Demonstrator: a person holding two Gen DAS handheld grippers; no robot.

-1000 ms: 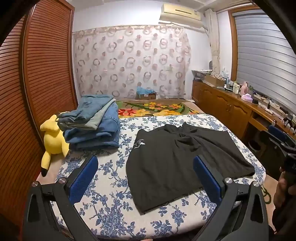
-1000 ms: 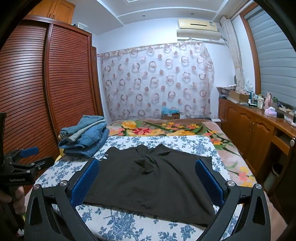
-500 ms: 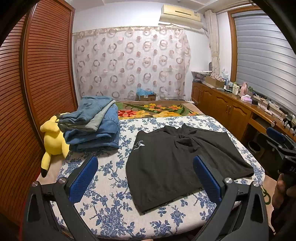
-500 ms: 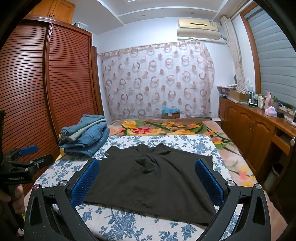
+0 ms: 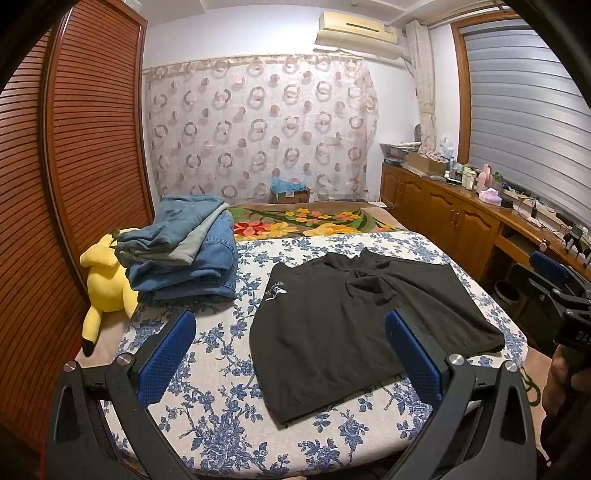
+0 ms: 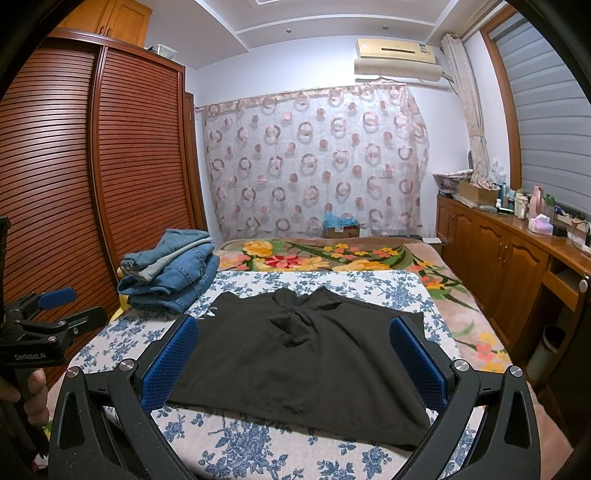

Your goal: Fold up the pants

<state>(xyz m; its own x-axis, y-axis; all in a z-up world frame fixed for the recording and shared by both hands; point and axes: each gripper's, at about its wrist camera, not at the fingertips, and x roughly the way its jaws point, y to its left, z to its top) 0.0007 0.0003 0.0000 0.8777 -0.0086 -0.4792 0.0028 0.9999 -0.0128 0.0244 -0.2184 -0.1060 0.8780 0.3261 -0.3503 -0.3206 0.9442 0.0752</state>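
A pair of black shorts (image 5: 354,325) lies spread flat on the blue-flowered bedsheet (image 5: 221,424), its hem edge toward the near end of the bed and its bunched waist toward the far end; a small white logo (image 5: 275,290) shows on the left leg panel. The left gripper (image 5: 291,354) hangs above the near edge of the bed with its blue-padded fingers (image 5: 166,356) spread wide and nothing between them, clear of the cloth. The right gripper (image 6: 295,358) likewise stands wide open and empty, hovering over the near hem of the shorts, its blue pads (image 6: 415,363) framing the dark fabric without touching it. Each gripper appears at the margin of the other's view, held by a hand (image 6: 35,395). Beside the shorts, on the left side of the bed, sits a stack of folded blue jeans (image 5: 184,251), apart from the black garment. A yellow plush toy (image 5: 105,284) lies against the jeans at the bed's left edge, next to the slatted wooden wardrobe (image 5: 88,147). Beyond the sheet is a flowered blanket (image 5: 303,221), then a circle-patterned curtain (image 5: 258,129) with an air conditioner (image 5: 358,31) above it, and a cluttered wooden cabinet (image 5: 454,214) along the right wall
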